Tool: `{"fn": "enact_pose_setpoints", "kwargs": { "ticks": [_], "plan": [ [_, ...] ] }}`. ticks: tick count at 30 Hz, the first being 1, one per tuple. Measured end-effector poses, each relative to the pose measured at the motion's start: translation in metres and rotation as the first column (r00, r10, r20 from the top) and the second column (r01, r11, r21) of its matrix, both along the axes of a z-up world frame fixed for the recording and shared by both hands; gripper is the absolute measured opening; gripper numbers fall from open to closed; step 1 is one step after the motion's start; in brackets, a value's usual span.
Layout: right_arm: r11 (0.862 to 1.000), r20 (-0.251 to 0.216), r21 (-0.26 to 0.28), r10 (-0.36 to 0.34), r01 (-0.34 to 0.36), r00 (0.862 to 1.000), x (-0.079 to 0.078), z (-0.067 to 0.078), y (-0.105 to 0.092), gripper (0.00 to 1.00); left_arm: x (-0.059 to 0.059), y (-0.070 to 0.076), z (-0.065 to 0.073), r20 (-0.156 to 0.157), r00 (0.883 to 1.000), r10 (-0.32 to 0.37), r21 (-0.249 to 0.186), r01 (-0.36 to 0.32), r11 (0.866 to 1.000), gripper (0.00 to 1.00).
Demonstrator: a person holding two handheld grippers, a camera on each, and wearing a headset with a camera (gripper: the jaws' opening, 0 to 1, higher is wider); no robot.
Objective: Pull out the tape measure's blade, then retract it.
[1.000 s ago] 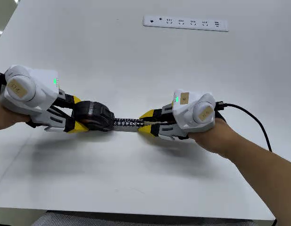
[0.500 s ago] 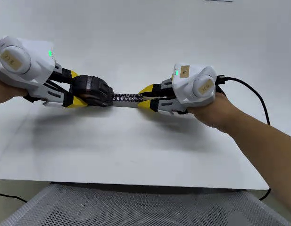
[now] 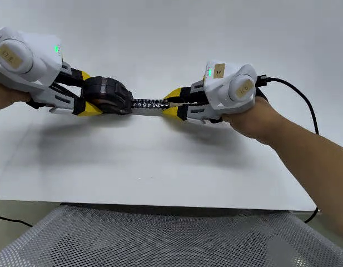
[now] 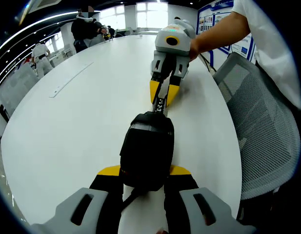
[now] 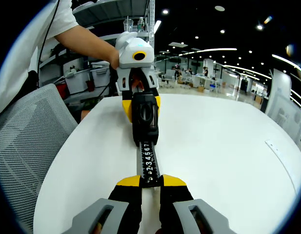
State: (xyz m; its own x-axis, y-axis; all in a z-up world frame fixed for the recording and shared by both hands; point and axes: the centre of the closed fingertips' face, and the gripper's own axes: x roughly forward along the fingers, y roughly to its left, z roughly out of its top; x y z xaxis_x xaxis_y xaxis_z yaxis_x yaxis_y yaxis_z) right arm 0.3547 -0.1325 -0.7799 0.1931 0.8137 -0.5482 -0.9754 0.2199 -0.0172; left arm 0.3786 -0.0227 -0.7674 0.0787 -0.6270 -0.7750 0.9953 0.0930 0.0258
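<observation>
left side, head view: left gripper (image 3: 89, 93) held in the person's left hand (image 3: 5, 95), raised just above the white table (image 3: 160, 167). its two yellow-tipped jaws are clamped on the black tape measure case (image 3: 107, 95), one jaw on the far side and one on the near side. jaws part-way open, only as wide as the case allows. in the left gripper view the case sits square between the jaws, filling the gap, its mouth facing away toward the other gripper.

middle: a short run of blade (image 3: 150, 104) is drawn out of the case to the right. black face with white numerals; in the right gripper view digits 2 through 7 are readable along it. the blade spans straight between the case and the right gripper, just above the table top. cannot tell whether it touches the surface.

right side: right gripper (image 3: 172, 103) in the person's right hand (image 3: 252, 119), pointing left at the case. jaws pinched nearly together on the free end of the blade, yellow tips either side of it. the blade's end hook is hidden between the tips. a black cable (image 3: 299, 105) runs from the back of this gripper off to the right and over the table edge.

near edge: grey mesh chair (image 3: 160, 239) below the table rim.
</observation>
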Motion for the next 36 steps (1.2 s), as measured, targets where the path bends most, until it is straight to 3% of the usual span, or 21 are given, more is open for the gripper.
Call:
{"fn": "enact_pose_setpoints", "kwargs": {
  "ticks": [26, 36],
  "plan": [
    [1.000, 0.006, -0.008, 0.006, -0.006, 1.000, 0.002, -0.005, -0.007, 0.09, 0.000, -0.001, -0.001, -0.001, 1.000, -0.001, 0.000, 0.001, 1.000, 0.26],
    [1.000, 0.005, -0.030, -0.003, 0.004, 1.000, 0.003, -0.009, -0.023, 0.09, 0.001, -0.001, -0.002, -0.002, 1.000, 0.000, -0.003, 0.000, 1.000, 0.26]
  ]
}}
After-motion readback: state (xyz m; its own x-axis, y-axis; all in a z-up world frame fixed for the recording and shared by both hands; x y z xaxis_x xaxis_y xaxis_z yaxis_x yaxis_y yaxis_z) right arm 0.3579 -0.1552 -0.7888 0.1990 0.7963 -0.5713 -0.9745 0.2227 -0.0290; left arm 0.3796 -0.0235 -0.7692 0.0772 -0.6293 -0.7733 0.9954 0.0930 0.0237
